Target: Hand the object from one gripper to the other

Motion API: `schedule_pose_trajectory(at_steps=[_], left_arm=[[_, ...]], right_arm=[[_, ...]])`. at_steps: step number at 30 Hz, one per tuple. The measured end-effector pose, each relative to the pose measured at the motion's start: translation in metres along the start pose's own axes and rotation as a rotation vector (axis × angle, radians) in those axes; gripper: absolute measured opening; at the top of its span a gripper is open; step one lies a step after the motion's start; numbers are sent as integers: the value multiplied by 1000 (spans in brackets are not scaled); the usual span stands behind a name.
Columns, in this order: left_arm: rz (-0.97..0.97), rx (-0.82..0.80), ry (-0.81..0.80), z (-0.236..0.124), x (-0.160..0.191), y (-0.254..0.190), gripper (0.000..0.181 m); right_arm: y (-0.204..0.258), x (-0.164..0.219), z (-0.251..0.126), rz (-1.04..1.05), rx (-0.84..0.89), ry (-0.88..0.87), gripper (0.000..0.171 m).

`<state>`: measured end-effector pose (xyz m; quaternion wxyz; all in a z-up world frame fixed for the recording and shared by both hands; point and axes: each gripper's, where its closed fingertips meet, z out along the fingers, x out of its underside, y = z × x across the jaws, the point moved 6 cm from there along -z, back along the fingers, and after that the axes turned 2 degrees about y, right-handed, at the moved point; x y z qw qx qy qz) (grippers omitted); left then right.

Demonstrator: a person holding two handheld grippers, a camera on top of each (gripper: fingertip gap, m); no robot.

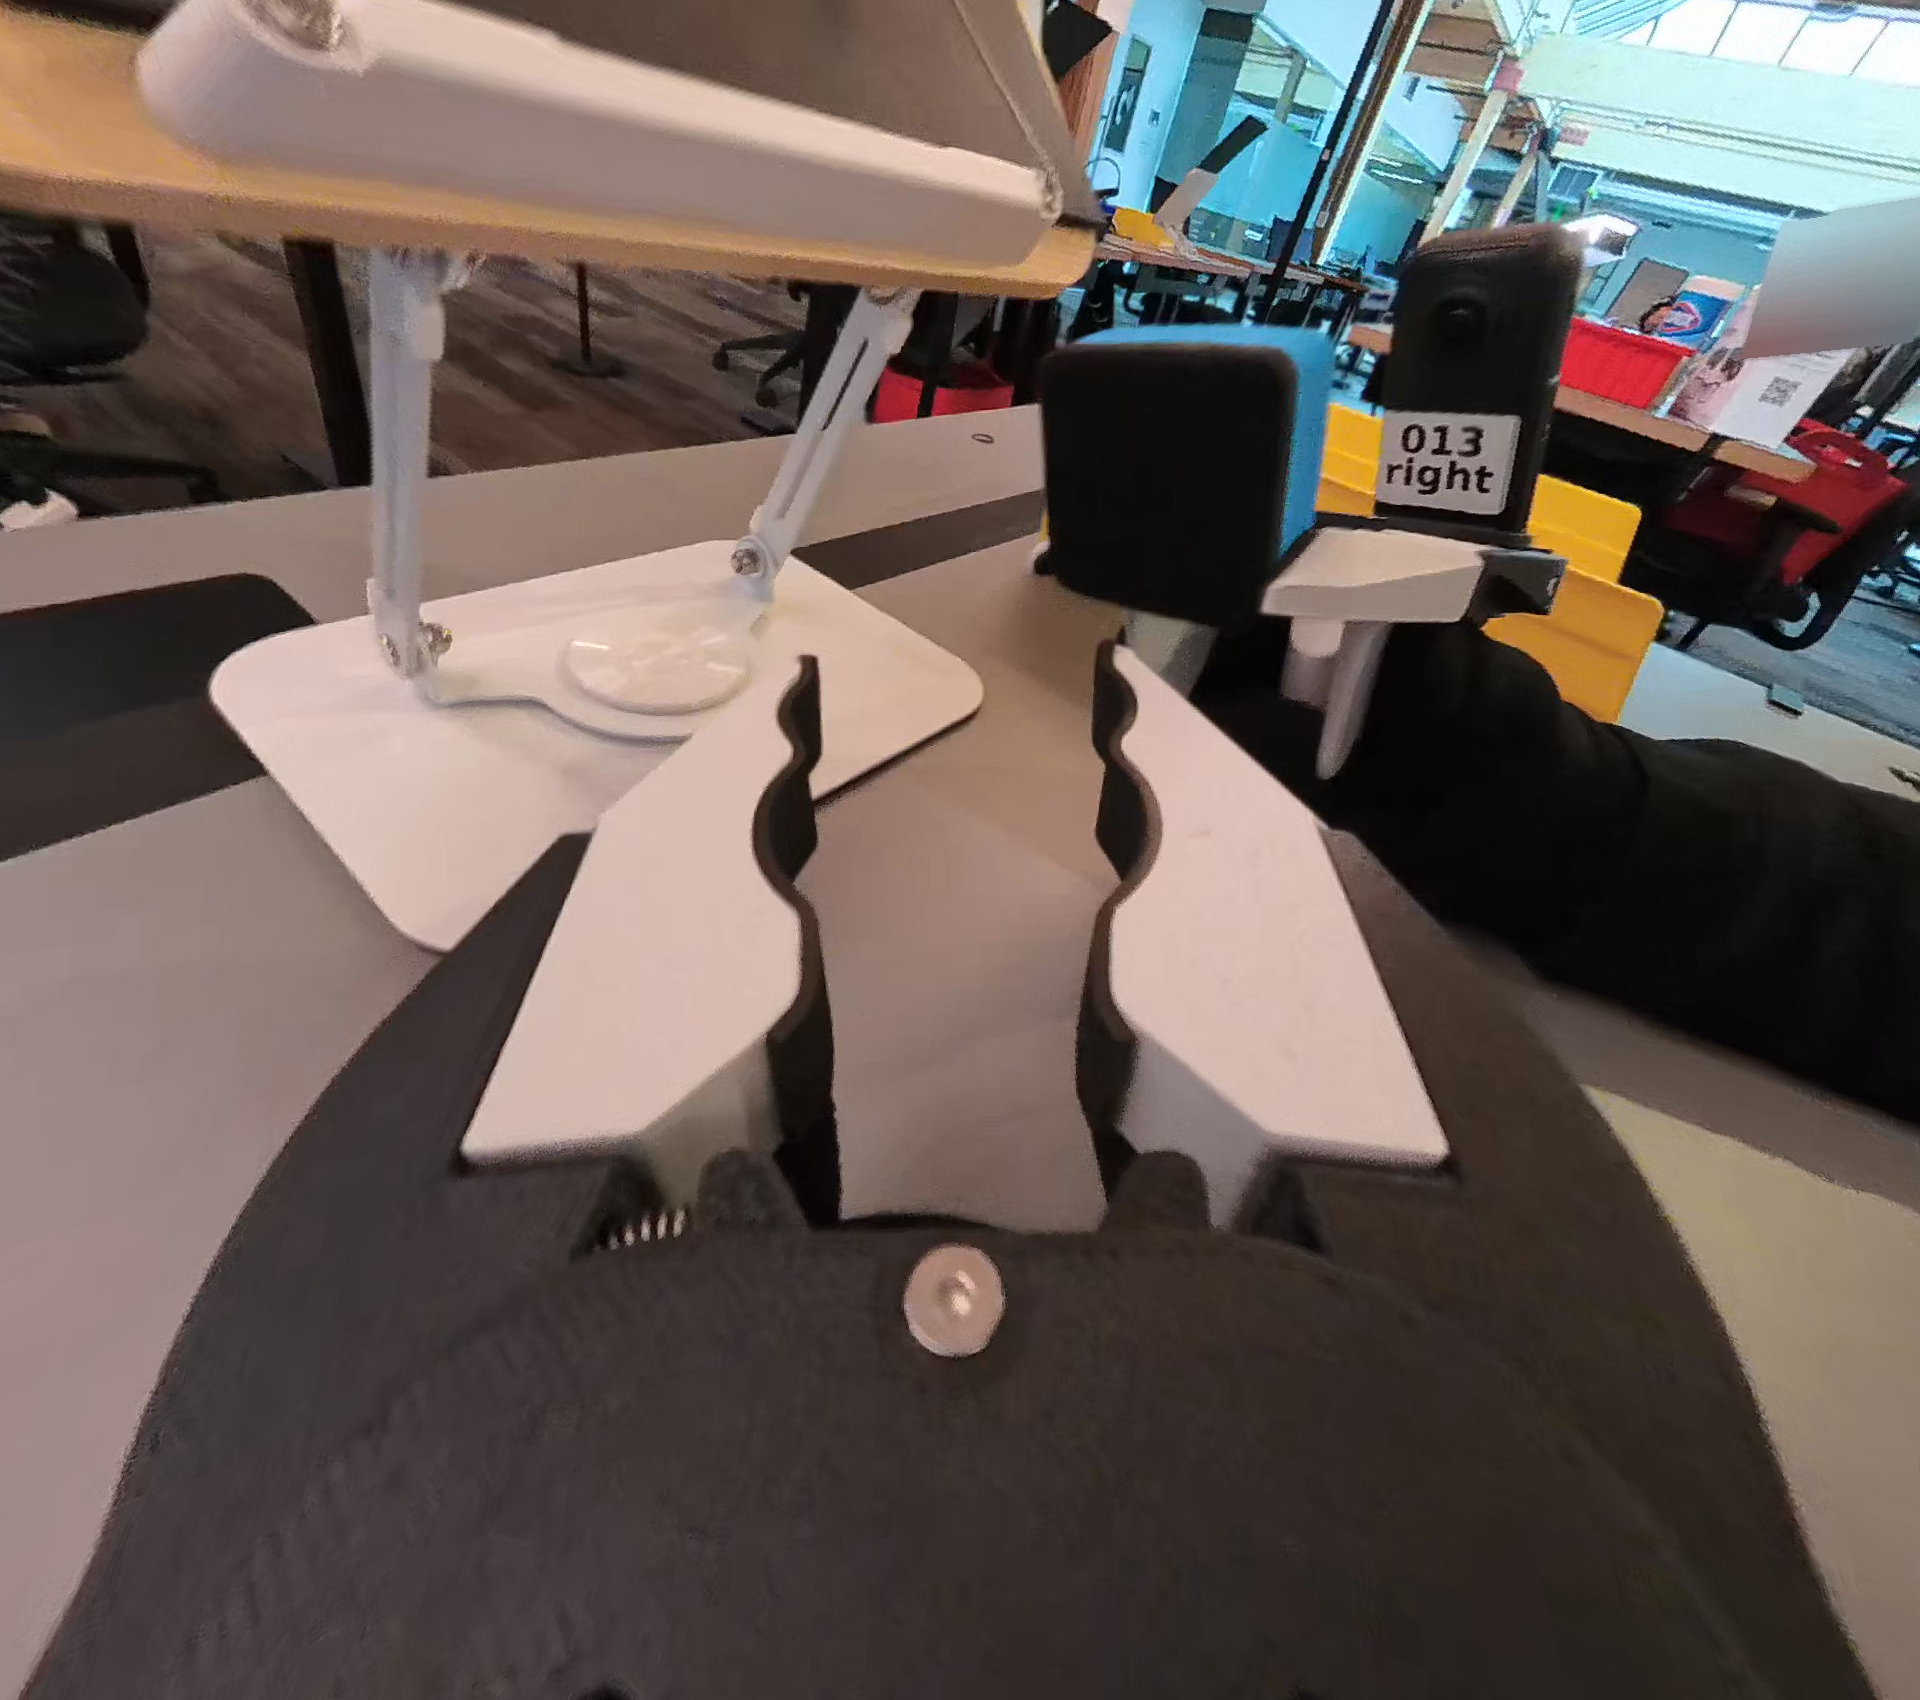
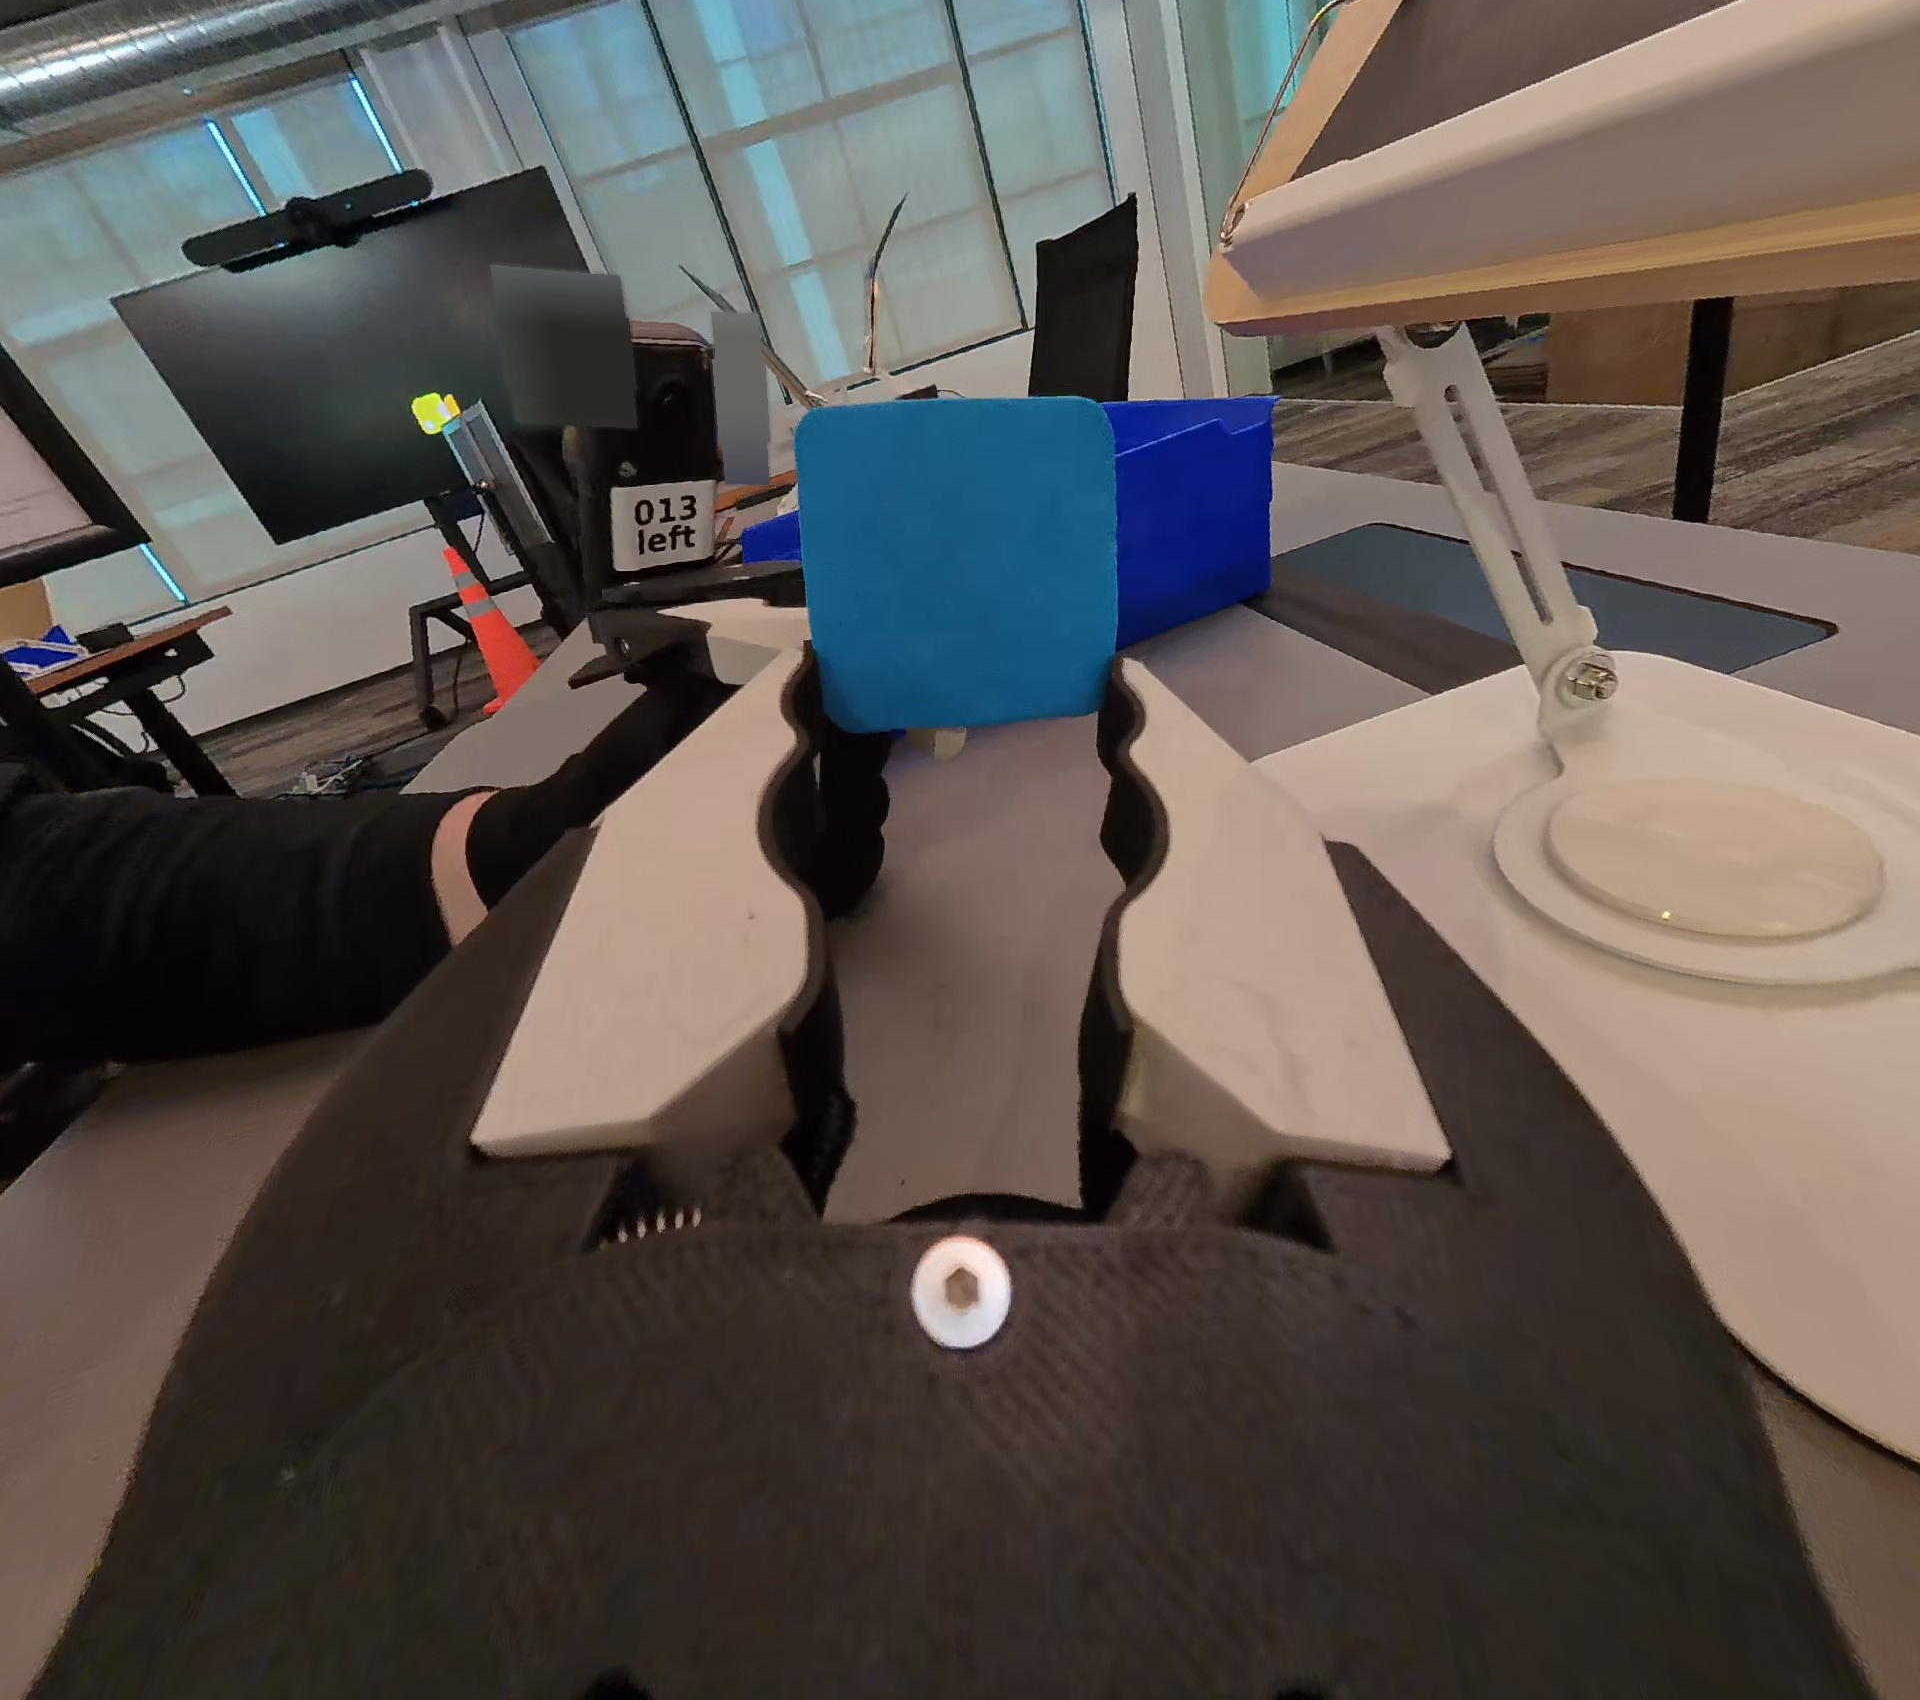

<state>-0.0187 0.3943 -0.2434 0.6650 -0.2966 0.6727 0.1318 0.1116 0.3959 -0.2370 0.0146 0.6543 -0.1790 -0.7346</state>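
Filling the lower half of each wrist view, the black gripper bodies hide much of the grey table (image 1: pixel 156 975). The white stand (image 2: pixel 1558 923) is cut off at the frame edge, its tilted board blurred overhead. Beyond lie windows, a dark screen (image 2: pixel 343 362) and a blue bin (image 2: pixel 1195 507). The blue-and-black object (image 2: pixel 956 559) stands upright between the right gripper's (image 2: pixel 956 694) fingertips, squeezed at its lower edge; its base is hidden. In the left wrist view only its black face and a blue strip show. The left gripper (image 1: pixel 956 694) is spread apart, holding nothing.
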Motion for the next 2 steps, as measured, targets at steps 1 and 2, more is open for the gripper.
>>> schedule_pose_trajectory(at_steps=[1,2], left_arm=[[-25,5,-2,0,2,2,53],[-35,5,-10,-1,0,3,53]], right_arm=[[0,1,1,-6,1,5,51],[1,1,1,-15,2,11,51]])
